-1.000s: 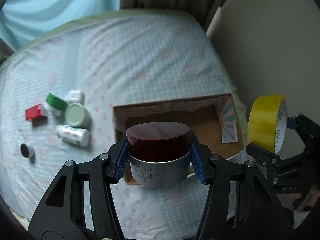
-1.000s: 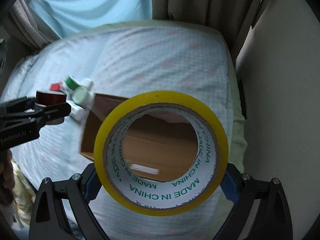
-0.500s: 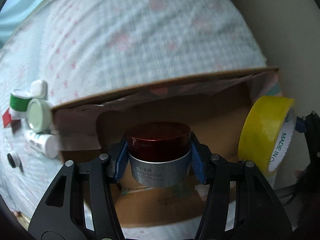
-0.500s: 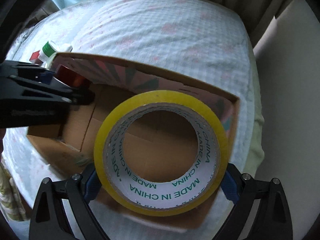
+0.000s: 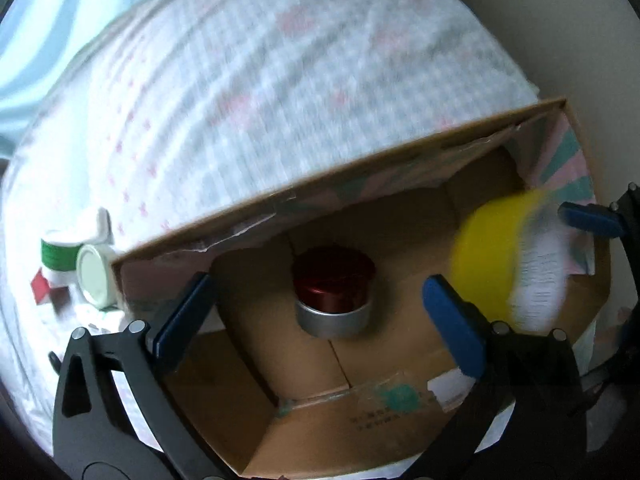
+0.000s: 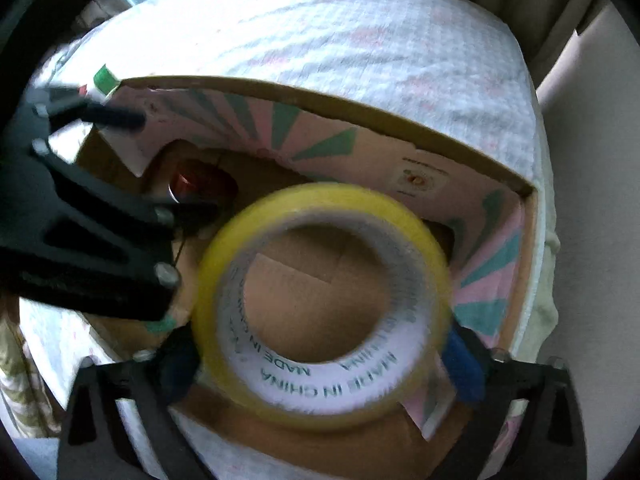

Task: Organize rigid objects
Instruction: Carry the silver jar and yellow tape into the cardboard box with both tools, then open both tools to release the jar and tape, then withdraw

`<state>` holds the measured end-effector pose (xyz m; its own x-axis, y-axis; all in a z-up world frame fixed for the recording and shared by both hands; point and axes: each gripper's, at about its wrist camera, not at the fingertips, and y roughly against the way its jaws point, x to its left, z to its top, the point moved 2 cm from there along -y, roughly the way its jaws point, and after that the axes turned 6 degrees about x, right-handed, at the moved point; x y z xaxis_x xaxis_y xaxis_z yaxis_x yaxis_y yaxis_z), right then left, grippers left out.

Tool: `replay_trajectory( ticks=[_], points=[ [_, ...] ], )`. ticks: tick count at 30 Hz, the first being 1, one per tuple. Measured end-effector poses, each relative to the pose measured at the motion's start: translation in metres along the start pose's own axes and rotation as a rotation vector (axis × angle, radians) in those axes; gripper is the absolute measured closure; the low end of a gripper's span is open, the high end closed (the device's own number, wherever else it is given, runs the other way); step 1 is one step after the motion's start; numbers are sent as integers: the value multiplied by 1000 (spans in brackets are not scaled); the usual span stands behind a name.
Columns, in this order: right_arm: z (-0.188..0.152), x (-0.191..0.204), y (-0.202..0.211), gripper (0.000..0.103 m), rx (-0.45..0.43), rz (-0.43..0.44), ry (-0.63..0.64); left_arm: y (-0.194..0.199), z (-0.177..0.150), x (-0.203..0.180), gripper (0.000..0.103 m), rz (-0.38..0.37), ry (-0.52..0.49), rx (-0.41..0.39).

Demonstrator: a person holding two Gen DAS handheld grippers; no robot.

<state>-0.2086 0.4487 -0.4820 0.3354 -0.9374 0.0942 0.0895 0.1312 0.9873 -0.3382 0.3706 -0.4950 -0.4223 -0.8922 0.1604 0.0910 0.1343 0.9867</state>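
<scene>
An open cardboard box [image 5: 360, 168] lies on the bed. A cream jar with a dark red lid [image 5: 332, 296] stands on the box floor; it also shows in the right wrist view [image 6: 200, 184]. My left gripper [image 5: 320, 320] is open above the box, its blue pads apart on either side of the jar. A yellow tape roll [image 6: 320, 300] is blurred and sits loose between the spread fingers of my right gripper [image 6: 324, 356], over the box; it also shows in the left wrist view [image 5: 512, 256].
Left of the box on the checked bedsheet [image 5: 240, 80] lie a green-capped bottle [image 5: 58, 254], a pale round lid [image 5: 94, 280] and a small red box [image 5: 40, 286]. A beige wall [image 6: 600, 160] runs along the bed's right side.
My left gripper has opened and let the jar go onto the box floor. My right gripper has opened, and the tape roll is blurred and shifted lower into the box.
</scene>
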Motion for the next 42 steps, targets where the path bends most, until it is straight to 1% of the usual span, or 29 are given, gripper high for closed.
replay_trajectory(
  ticks=[1, 6, 7, 8, 10, 13, 17, 24, 28, 31, 34, 37, 42],
  points=[
    [-2, 0, 4, 0, -20, -2, 1, 2, 1, 1, 0, -9, 6, 5],
    [-5, 3, 13, 0, -33, -48, 2, 4, -8, 9, 0, -32, 41, 14],
    [-6, 1, 15, 0, -36, -81, -83, 4, -13, 11, 0, -31, 42, 14],
    [-8, -3, 17, 0, -40, -122, -209, 5, -16, 11, 0, -32, 43, 12],
    [-10, 1, 23, 0, -47, -128, -221, 6, -12, 15, 0, -39, 42, 8],
    [-12, 6, 33, 0, -52, -141, -231, 12, -16, 16, 0, -41, 36, -2],
    [-8, 0, 36, 0, -61, -142, -243, 25, -19, 17, 0, -45, 29, -18],
    [-16, 11, 63, 0, -79, -165, -249, 60, -33, 15, 0, -35, 9, -64],
    [-21, 21, 88, 0, -103, -161, -255, 92, -51, 17, 0, -39, 10, -102],
    [-24, 36, 107, 0, -123, -188, -229, 119, -69, 19, 0, -39, 12, -134],
    [-25, 47, 124, 0, -145, -185, -224, 147, -89, 25, 0, -26, 10, -173],
    [-22, 64, 144, 0, -181, -175, -228, 170, -113, 36, 0, -11, 22, -202],
    [-14, 94, 170, 0, -238, -122, -232, 209, -162, 69, 0, -17, 88, -243]
  ],
)
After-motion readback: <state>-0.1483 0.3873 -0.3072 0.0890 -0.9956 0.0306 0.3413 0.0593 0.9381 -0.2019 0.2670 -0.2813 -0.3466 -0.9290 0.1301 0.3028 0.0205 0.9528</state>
